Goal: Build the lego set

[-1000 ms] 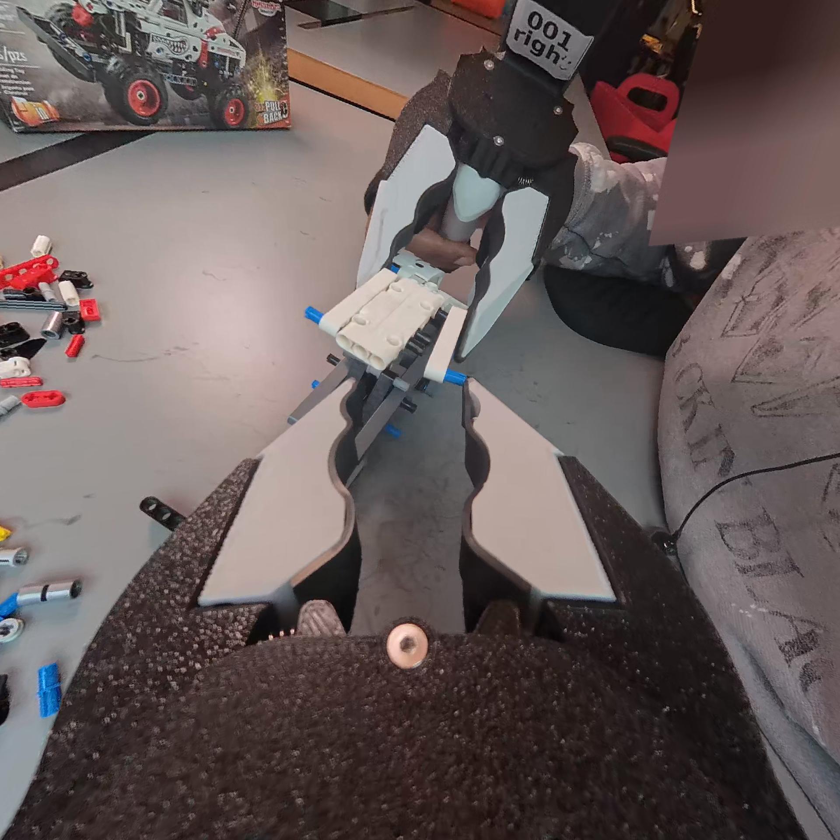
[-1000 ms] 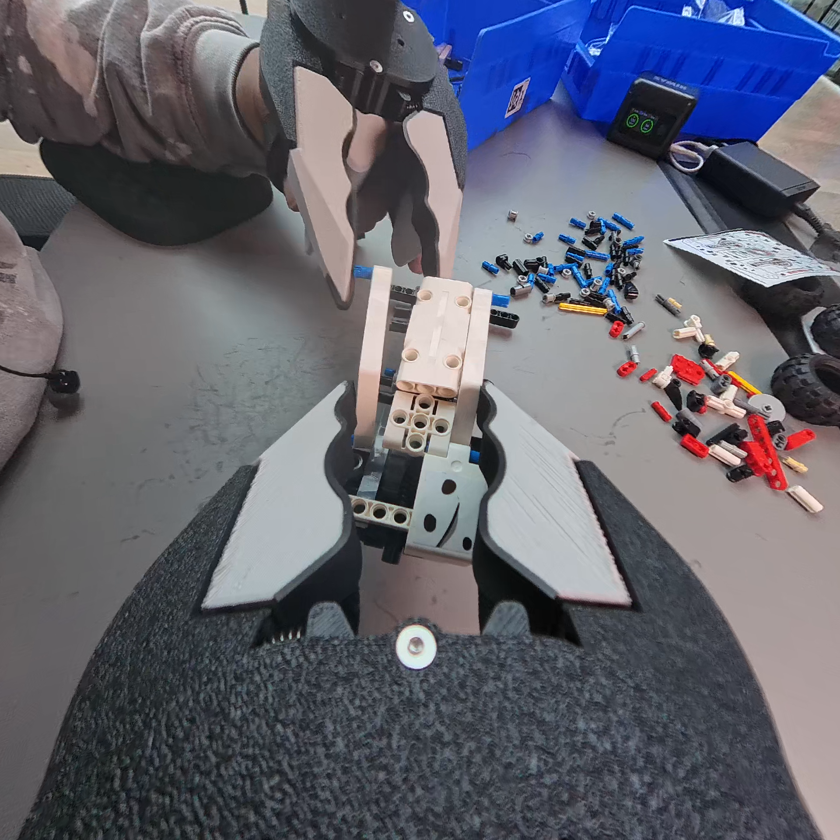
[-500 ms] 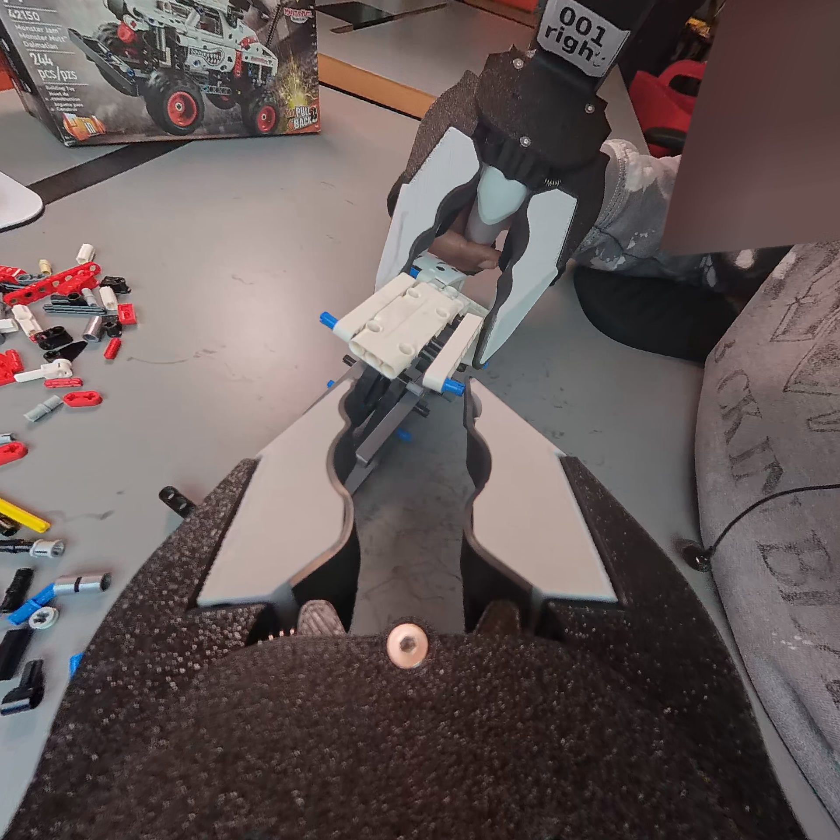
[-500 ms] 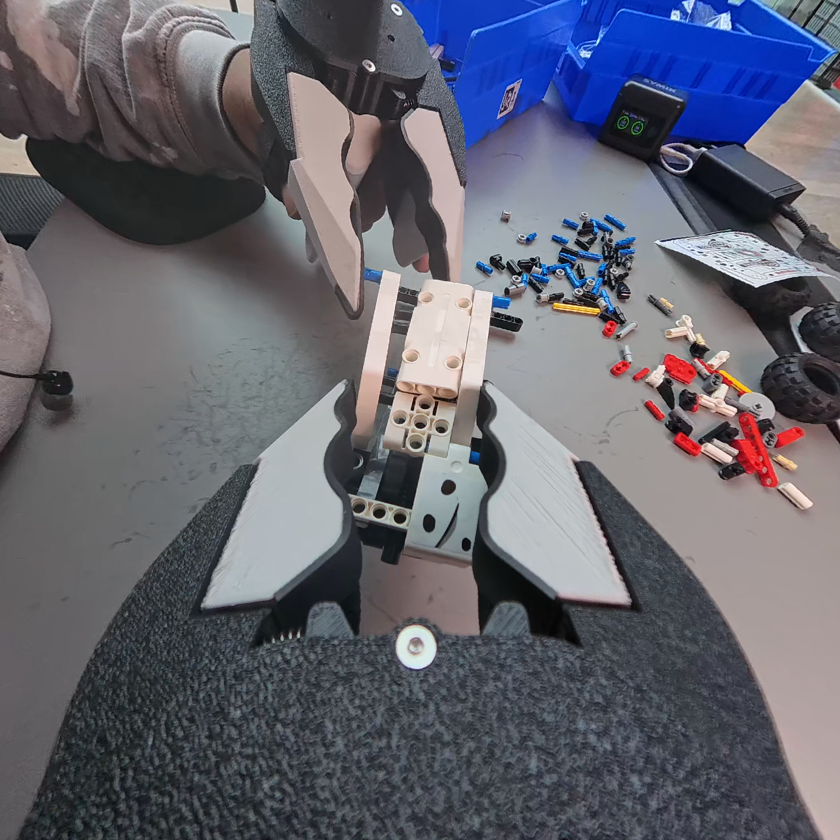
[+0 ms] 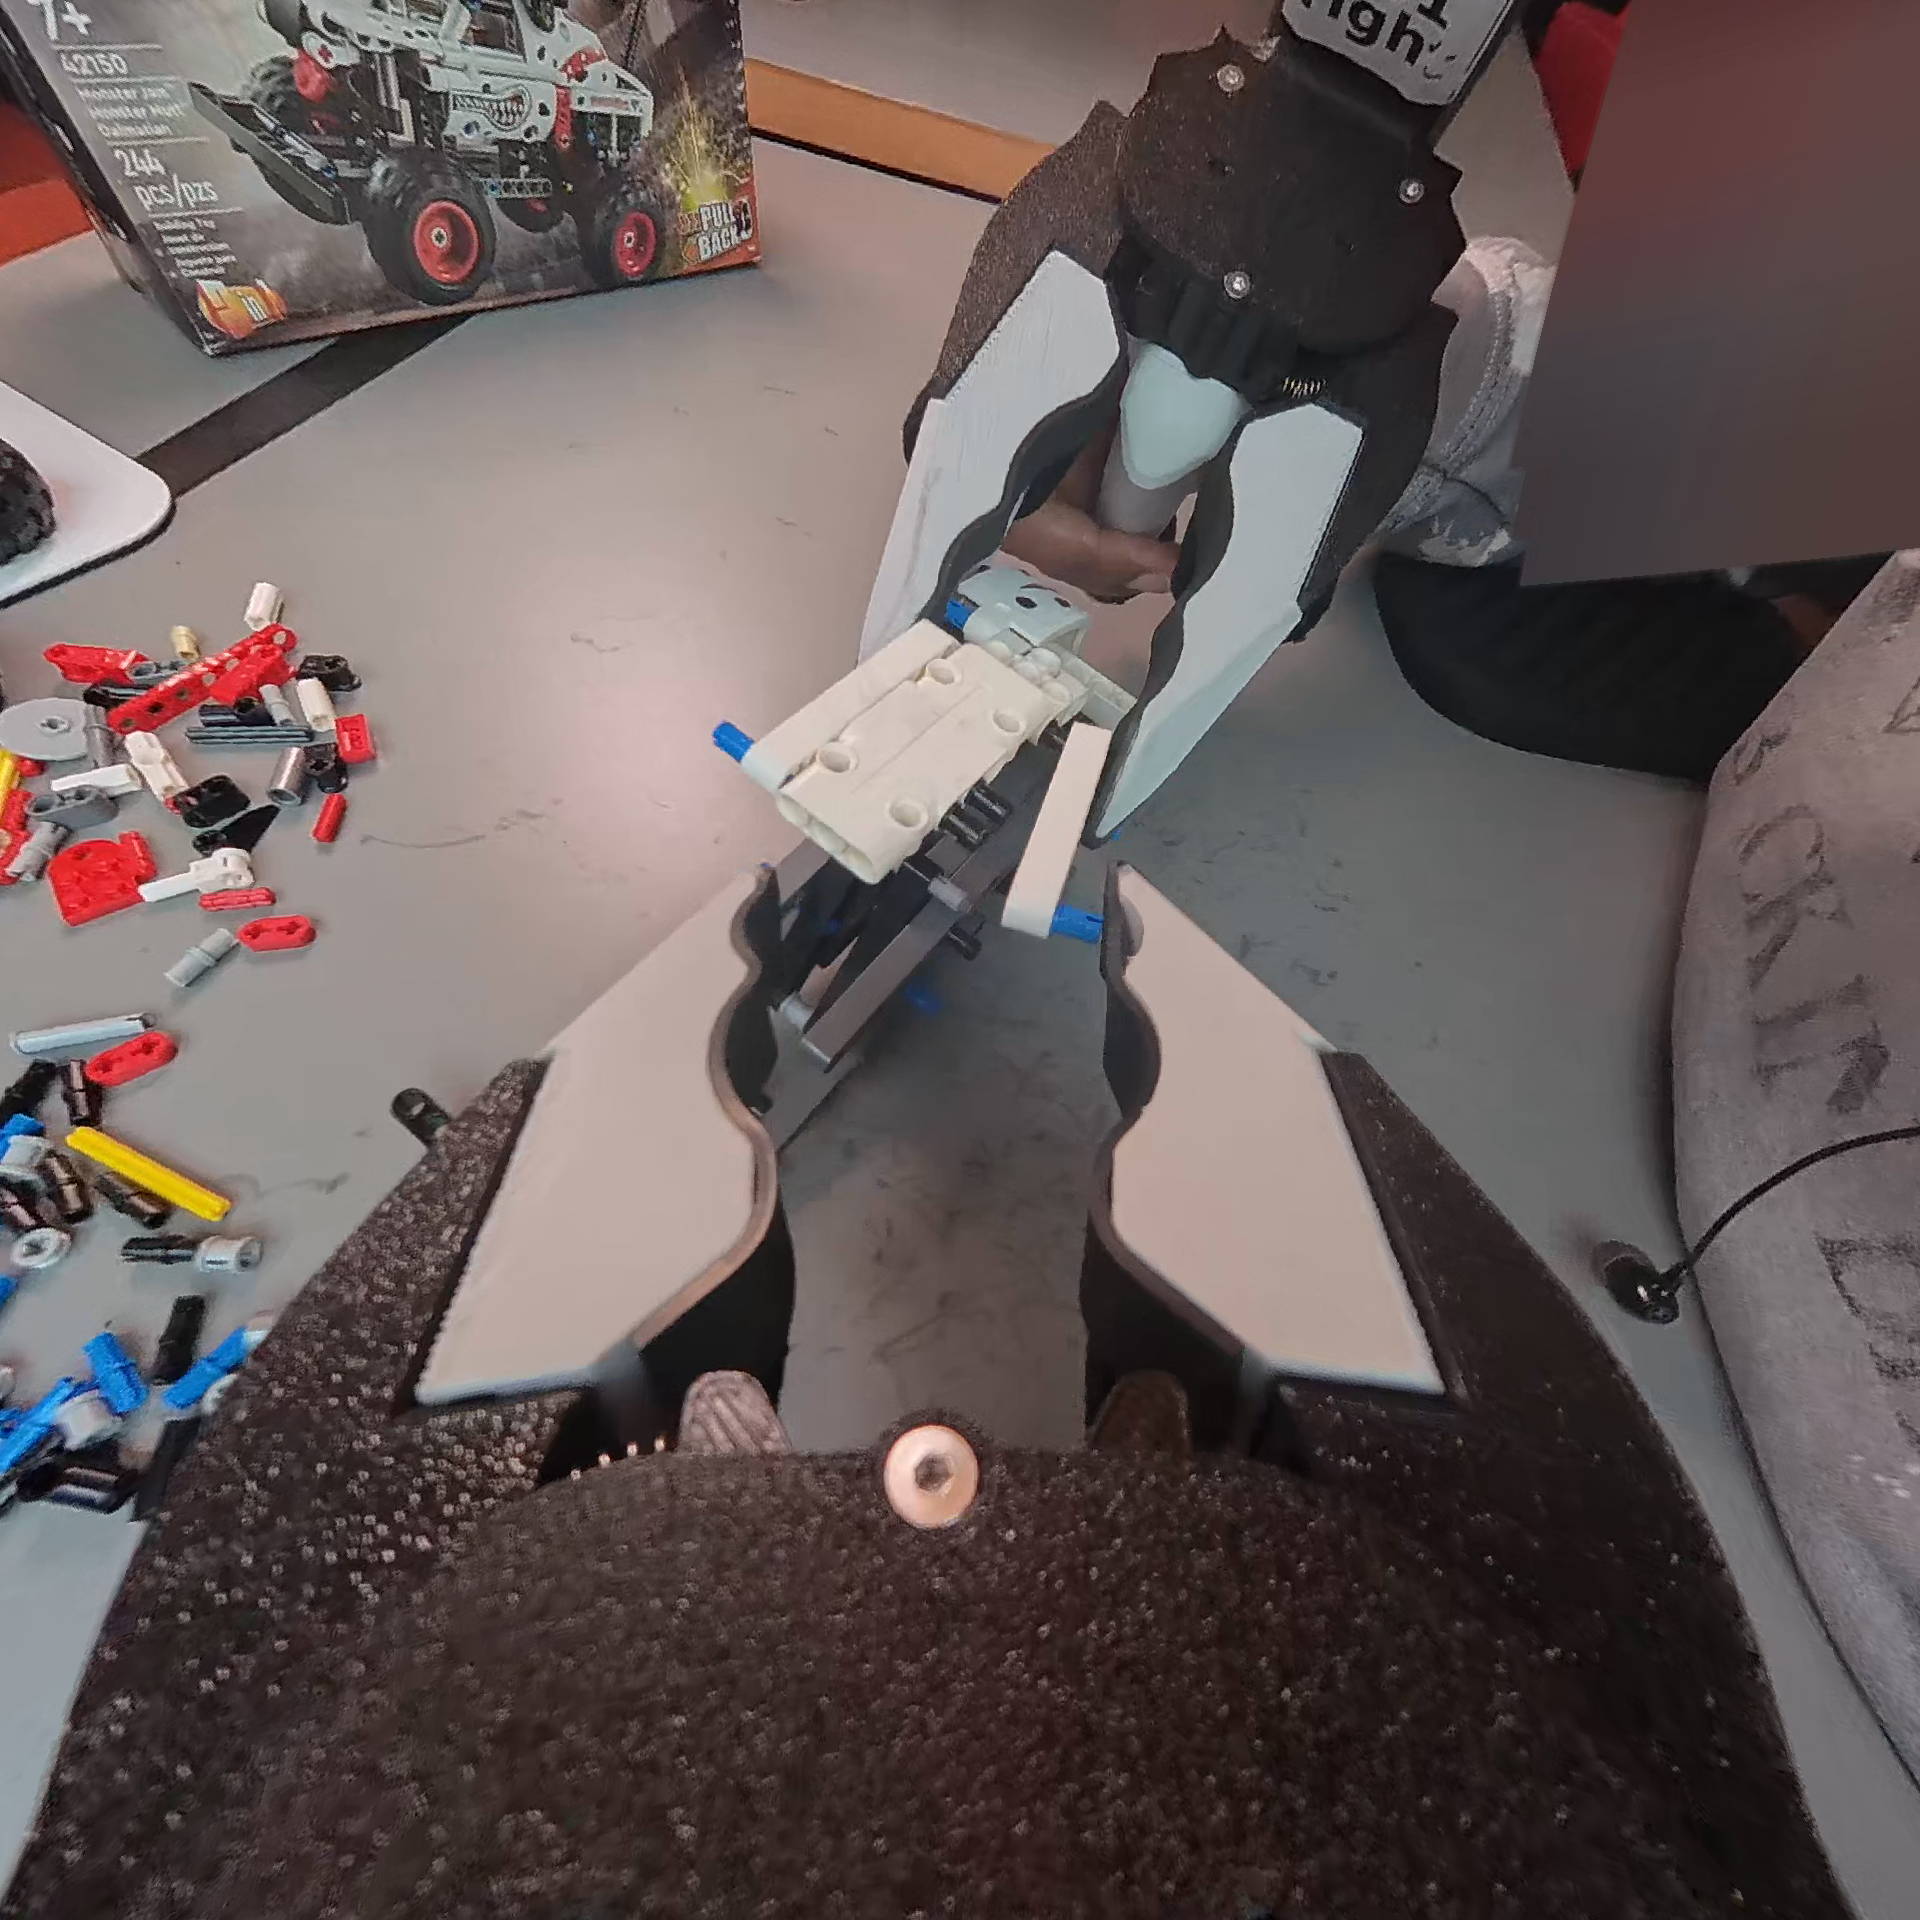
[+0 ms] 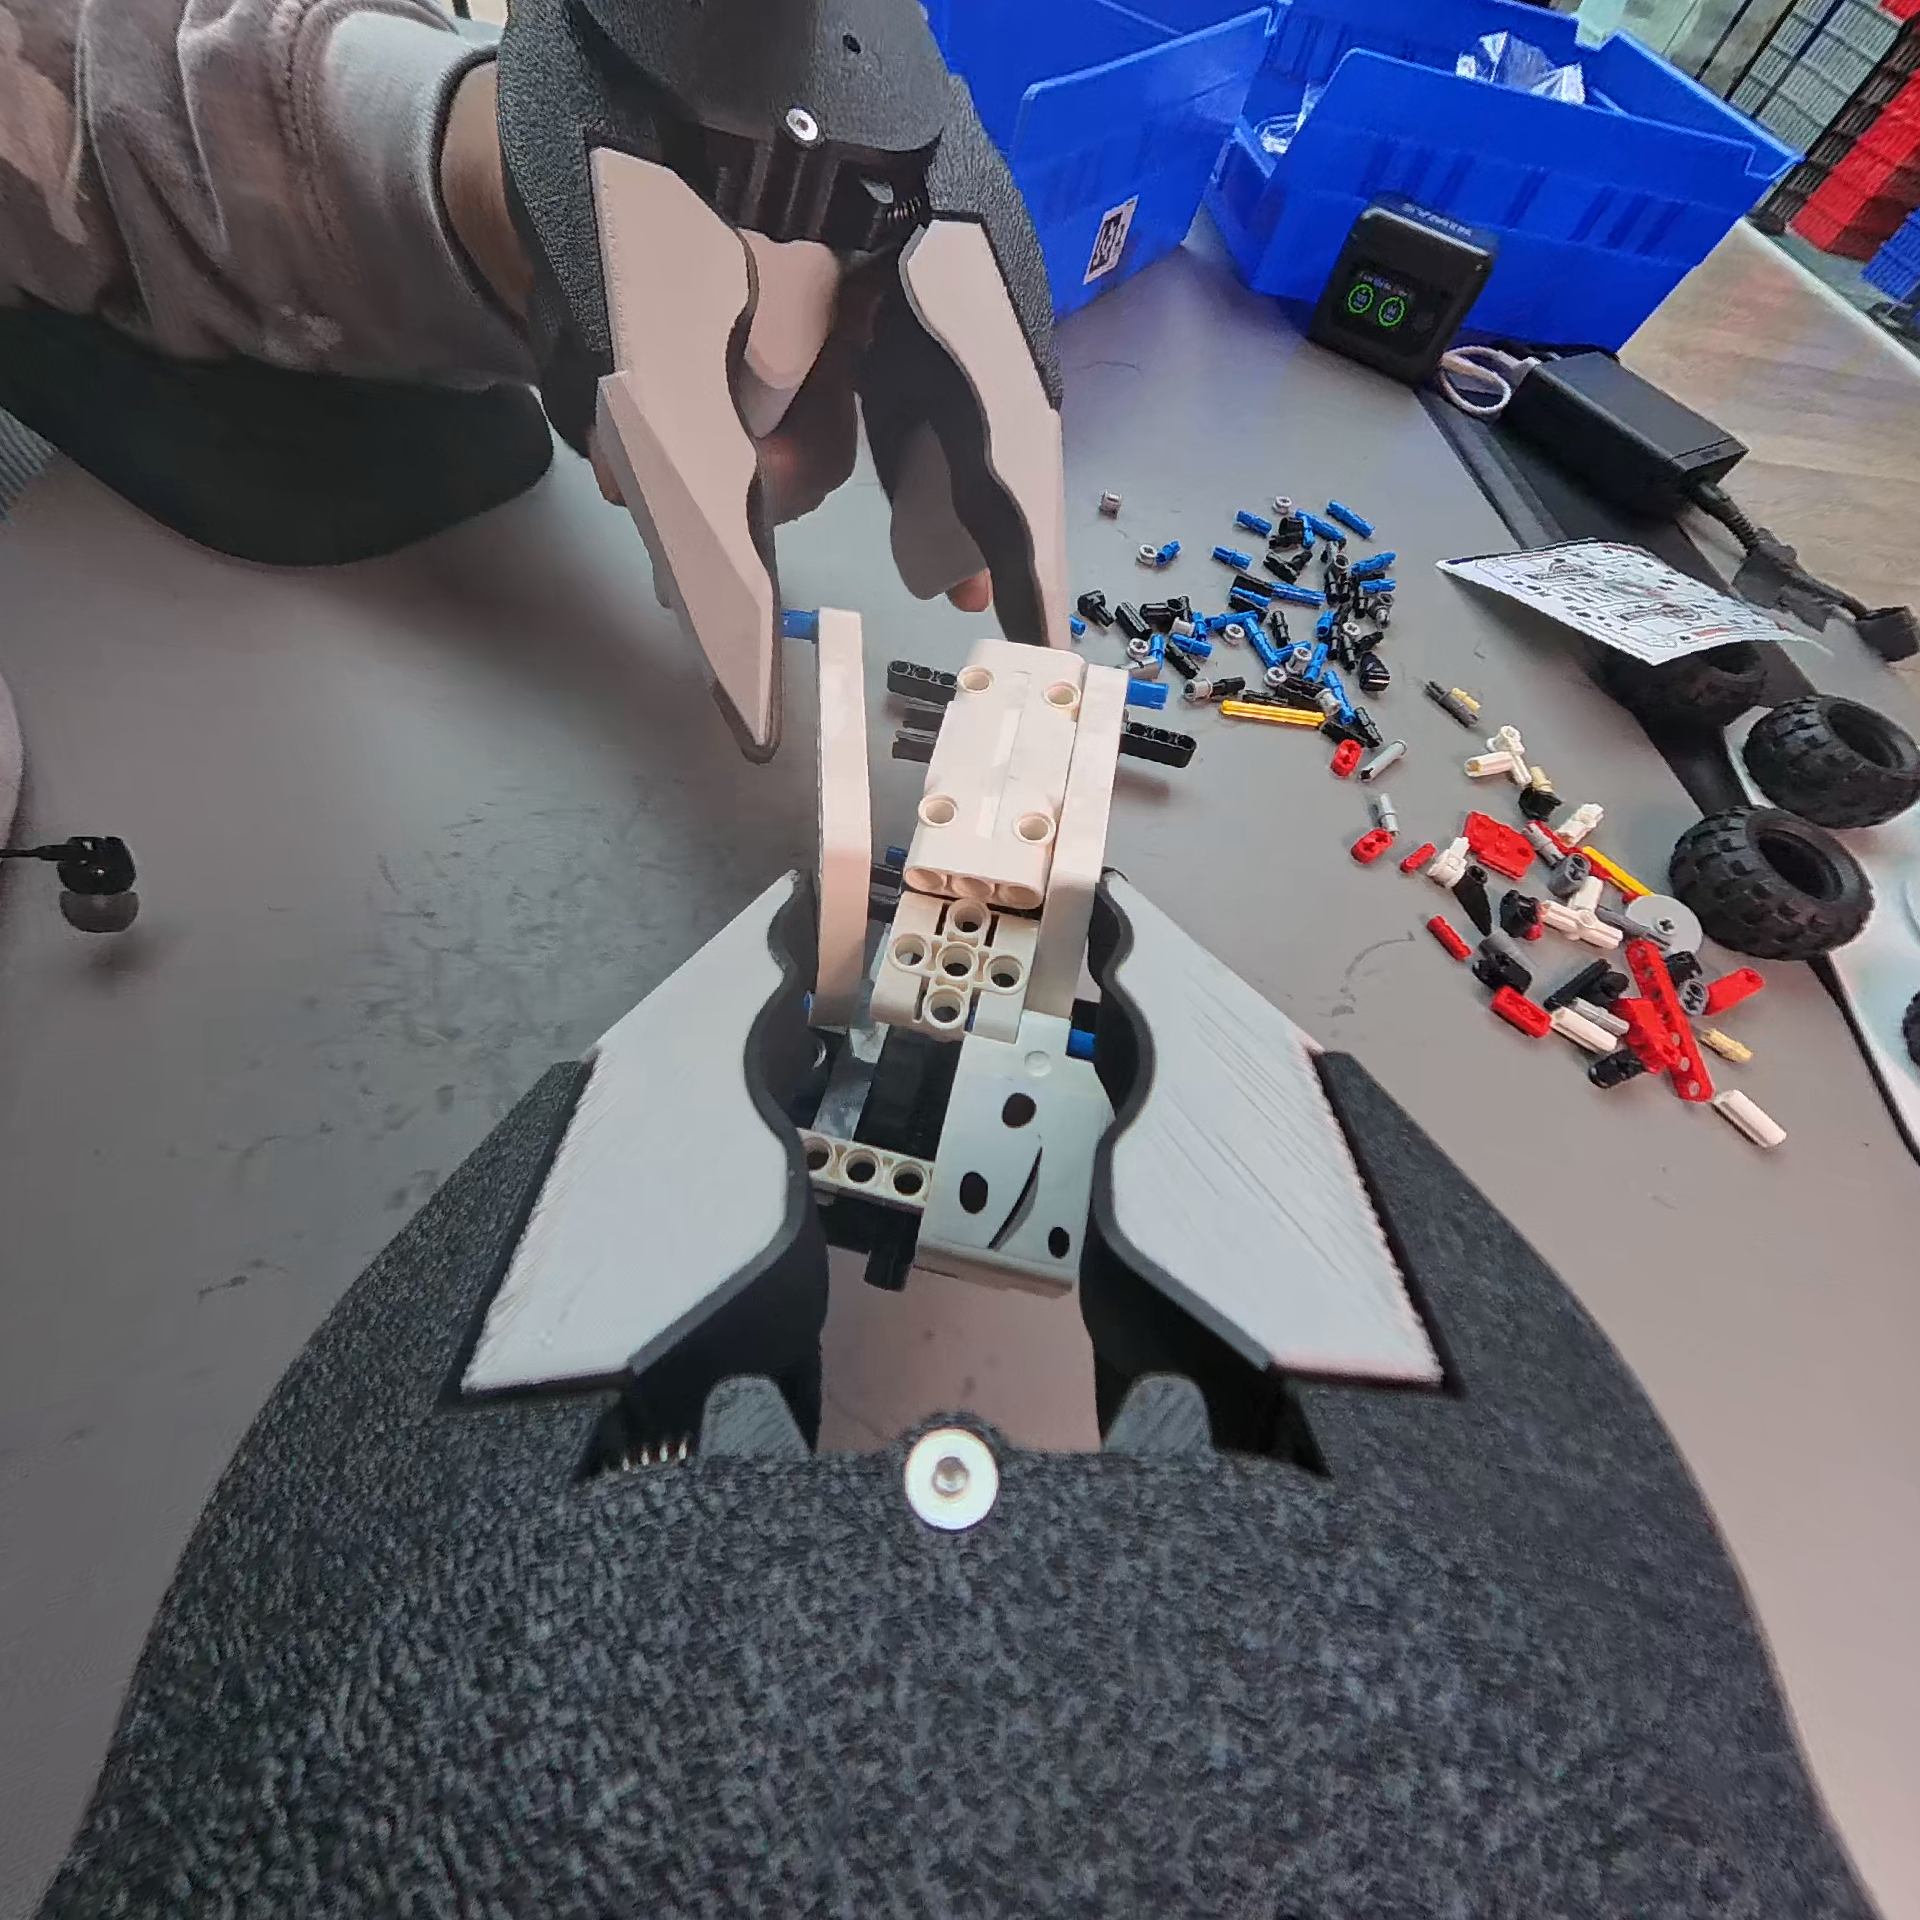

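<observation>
Likely a lab or workshop bench: a grey table (image 6: pixel 312 831), blue storage bins (image 6: pixel 1507 156), stacked red crates (image 6: pixel 1860 177), and a charger brick (image 6: pixel 1621 426).

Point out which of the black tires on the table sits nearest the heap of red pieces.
The front tire, lying beside the red pieces. The other tire sits farther back, near the instruction sheet.

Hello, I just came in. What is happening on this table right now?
A person is building a Lego vehicle with two hand-held grippers. The right gripper is shut on the half-built white and black model and holds it above the grey table. The left gripper is open at the model's far end, not gripping it. Loose pieces, black tyres and the set's box lie around.
</observation>
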Available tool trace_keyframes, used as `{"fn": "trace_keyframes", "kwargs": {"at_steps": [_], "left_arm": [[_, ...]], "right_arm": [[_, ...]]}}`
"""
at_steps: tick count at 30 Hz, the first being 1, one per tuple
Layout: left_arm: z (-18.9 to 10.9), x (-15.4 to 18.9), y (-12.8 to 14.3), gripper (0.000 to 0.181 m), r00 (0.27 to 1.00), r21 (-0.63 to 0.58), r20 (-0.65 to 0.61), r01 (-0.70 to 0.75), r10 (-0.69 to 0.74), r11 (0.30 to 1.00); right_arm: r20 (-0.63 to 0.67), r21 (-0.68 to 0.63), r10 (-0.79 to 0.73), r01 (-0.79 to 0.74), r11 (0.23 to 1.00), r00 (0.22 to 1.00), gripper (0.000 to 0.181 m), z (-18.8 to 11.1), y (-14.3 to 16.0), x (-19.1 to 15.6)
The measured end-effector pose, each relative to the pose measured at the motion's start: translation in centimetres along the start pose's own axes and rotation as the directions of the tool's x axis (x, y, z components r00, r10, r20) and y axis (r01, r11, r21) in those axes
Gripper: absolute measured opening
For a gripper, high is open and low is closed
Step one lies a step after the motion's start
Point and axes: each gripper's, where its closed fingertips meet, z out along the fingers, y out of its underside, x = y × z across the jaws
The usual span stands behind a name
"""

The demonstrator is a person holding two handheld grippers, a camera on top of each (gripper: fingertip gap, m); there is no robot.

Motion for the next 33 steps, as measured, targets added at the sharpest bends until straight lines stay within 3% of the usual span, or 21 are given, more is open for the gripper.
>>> {"fn": "trace_keyframes", "kwargs": {"at_steps": [10,15,18,21,25,33], "left_arm": [[-0.3,0.8,-2.3,0.074,0.979,-0.171,-0.029,-0.204,0.202,0.964],[-0.3,2.0,-3.6,0.079,0.975,-0.265,-0.142,-0.204,0.171,0.942],[0.0,1.8,-3.6,0.080,0.964,-0.337,-0.150,-0.259,0.221,0.905],[0.9,-0.1,-2.1,0.084,0.954,-0.463,-0.134,-0.298,0.266,0.835],[1.0,-1.6,0.2,0.089,0.917,-0.607,-0.202,-0.394,0.345,0.690],[1.2,-0.8,1.1,0.063,0.807,-0.594,-0.353,-0.584,0.474,0.553]], "right_arm": [[0.010,-0.028,0.029,-0.028,0.999,1.000,0.051,0.2,0.2,0.4],[0.006,-0.044,0.033,-0.032,0.999,0.999,0.051,0.3,0.2,0.6],[0.003,-0.060,0.032,-0.031,0.998,0.999,0.051,0.3,0.2,0.6],[0.000,-0.073,0.007,-0.007,0.997,1.000,0.051,0.3,0.2,0.4],[0.024,-0.071,-0.016,0.018,0.997,1.000,0.052,0.3,-0.1,0.0],[0.107,-0.050,-0.052,0.057,0.997,0.993,0.054,0.3,-0.2,-0.5]]}}
